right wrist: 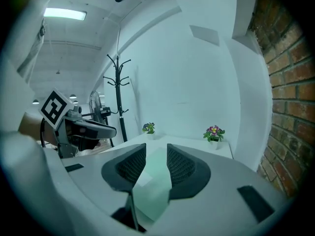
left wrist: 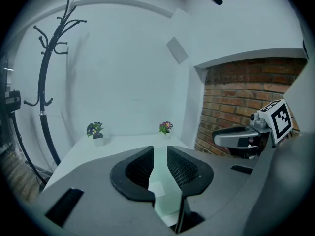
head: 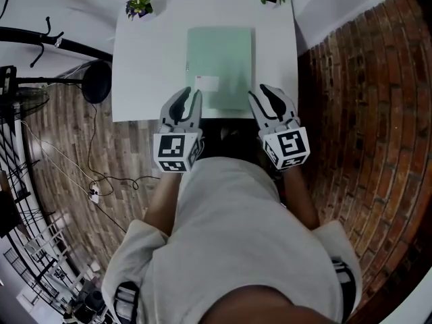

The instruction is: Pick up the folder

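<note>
Green folder (head: 219,66) flat on the white counter (head: 145,66) — not yet lifted.
Left claw (head: 188,101) and right claw (head: 265,98) hover at its near corners by the front edge, jaws slightly apart, empty — grip and lift remain.

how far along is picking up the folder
Barely started. Done: the left gripper and right gripper sit at the near edge of the folder. In hand: nothing yet; the folder lies flat on the table and the fingers are apart, gripping nothing. Left: close on the folder and lift it.
</note>
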`<state>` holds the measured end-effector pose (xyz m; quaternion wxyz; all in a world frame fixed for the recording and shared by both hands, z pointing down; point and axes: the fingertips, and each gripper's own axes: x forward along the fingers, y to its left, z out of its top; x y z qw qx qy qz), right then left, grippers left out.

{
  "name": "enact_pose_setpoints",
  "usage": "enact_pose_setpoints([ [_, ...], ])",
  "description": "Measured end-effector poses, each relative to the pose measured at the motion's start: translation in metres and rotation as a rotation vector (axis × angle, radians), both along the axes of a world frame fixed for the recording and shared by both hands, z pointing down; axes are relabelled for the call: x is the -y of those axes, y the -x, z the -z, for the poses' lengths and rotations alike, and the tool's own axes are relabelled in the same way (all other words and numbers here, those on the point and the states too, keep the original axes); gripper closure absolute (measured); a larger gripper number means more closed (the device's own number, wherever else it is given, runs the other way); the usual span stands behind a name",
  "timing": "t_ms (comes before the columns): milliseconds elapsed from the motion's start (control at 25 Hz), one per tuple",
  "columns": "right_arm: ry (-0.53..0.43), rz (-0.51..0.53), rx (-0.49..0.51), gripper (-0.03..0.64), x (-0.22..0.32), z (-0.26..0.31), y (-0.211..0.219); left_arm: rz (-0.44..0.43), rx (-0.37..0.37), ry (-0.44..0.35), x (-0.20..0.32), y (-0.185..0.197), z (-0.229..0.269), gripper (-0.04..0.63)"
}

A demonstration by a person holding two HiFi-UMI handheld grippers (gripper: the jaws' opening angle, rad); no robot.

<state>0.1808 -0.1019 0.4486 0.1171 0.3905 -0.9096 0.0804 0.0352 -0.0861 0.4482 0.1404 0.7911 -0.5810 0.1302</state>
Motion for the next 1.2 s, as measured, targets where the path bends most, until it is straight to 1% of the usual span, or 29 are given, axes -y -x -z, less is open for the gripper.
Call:
enact_pose_setpoints([
  [160,0.011,0.002,-0.012,0.483,0.013,-0.006,0.004,-0.006,0.005,0.014,0.012,0.005,-0.008,0.515],
  [360,0.035,-0.003,-0.022,0.482,0.031,-0.013,0.011,-0.002,-0.012,0.043,0.030,0.015,-0.017,0.515],
  [480,0.058,-0.014,-0.030,0.480,0.043,-0.022,0.014,-0.011,-0.010,0.063,0.042,0.021,-0.024,0.515],
  [760,0.122,-0.036,-0.050,0.474,0.063,-0.047,0.021,-0.040,-0.007,0.119,0.065,0.030,-0.046,0.515],
  [960,0.161,-0.043,-0.067,0.472,0.071,-0.063,0.023,-0.051,-0.019,0.167,0.072,0.032,-0.065,0.515],
  [1200,0.204,-0.053,-0.088,0.472,0.084,-0.084,0.025,-0.055,-0.004,0.224,0.080,0.041,-0.091,0.515],
])
